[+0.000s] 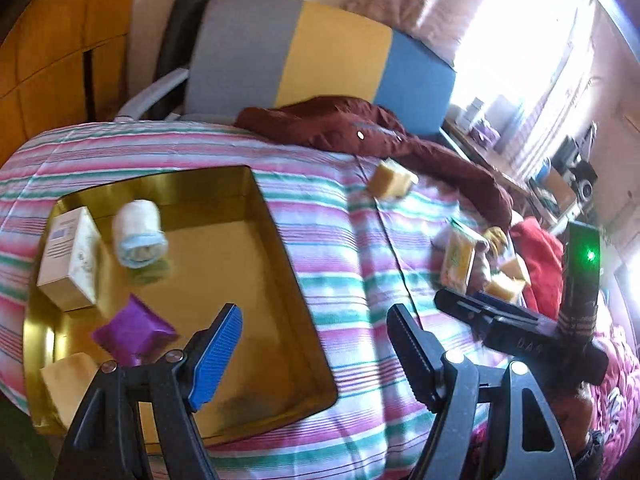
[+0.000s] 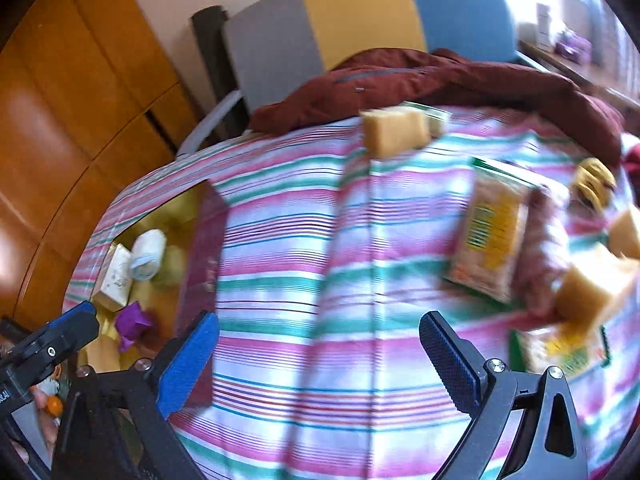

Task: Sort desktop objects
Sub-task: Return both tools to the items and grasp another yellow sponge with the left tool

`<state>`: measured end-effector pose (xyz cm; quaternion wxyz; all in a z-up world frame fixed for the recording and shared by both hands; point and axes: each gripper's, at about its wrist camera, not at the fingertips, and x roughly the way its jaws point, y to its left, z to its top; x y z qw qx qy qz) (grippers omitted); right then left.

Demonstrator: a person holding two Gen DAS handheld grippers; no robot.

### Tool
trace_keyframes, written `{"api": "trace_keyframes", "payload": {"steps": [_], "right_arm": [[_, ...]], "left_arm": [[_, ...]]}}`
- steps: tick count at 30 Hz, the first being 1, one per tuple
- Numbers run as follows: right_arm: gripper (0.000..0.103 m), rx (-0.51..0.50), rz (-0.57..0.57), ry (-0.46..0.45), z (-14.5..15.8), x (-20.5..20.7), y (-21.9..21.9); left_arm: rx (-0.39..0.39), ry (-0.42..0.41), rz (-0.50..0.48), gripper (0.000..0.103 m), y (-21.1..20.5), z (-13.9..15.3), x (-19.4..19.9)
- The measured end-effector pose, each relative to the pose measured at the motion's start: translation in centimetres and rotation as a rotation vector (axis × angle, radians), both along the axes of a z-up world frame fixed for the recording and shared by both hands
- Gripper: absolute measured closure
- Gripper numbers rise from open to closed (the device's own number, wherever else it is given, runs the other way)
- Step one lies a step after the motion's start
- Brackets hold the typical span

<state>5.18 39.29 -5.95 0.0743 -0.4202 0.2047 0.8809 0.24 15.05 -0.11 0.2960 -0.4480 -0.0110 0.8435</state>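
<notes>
A gold tin tray (image 1: 276,216) lies on the striped bedspread and holds a white box (image 1: 70,258), a rolled white cloth (image 1: 138,234), a purple packet (image 1: 134,330) and a yellow sponge (image 1: 66,382). My left gripper (image 1: 316,354) is open and empty over the tray's right edge. My right gripper (image 2: 320,364) is open and empty above the bedspread, right of the tray (image 2: 200,240). Loose yellow sponges (image 2: 394,130) (image 2: 586,294) and yellow-green packets (image 2: 490,236) (image 2: 560,350) lie on the bed. The right gripper also shows in the left wrist view (image 1: 472,304).
A dark red jacket (image 1: 360,128) lies across the back of the bed. A grey, yellow and blue headboard (image 1: 320,52) stands behind it. A wooden wardrobe (image 2: 80,120) is at the left. A cluttered desk (image 1: 520,168) stands at the right under the window.
</notes>
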Motion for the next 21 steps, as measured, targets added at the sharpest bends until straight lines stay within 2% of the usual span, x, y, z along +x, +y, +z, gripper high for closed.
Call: {"api": "trace_keyframes", "payload": {"steps": [4, 9, 14, 21], "right_arm": [[0.002, -0.001, -0.049, -0.011, 0.1, 1.4, 2.5], [0.001, -0.024, -0.098, 0.020, 1.4, 2.0, 5.8], [0.000, -0.016, -0.121, 0.052, 2.8, 0.9, 9.0], [0.000, 0.003, -0.123, 0.045, 2.9, -1.7, 12.3]], "left_arm": [[-0.018, -0.019, -0.018, 0.028, 1.6, -0.4, -0.1], [-0.020, -0.024, -0.062, 0.028, 4.0, 0.0, -0.4], [-0.036, -0.069, -0.080, 0.028, 6.4, 0.0, -1.9], [-0.068, -0.071, -0.084, 0.028, 9.6, -0.3, -4.3]]}}
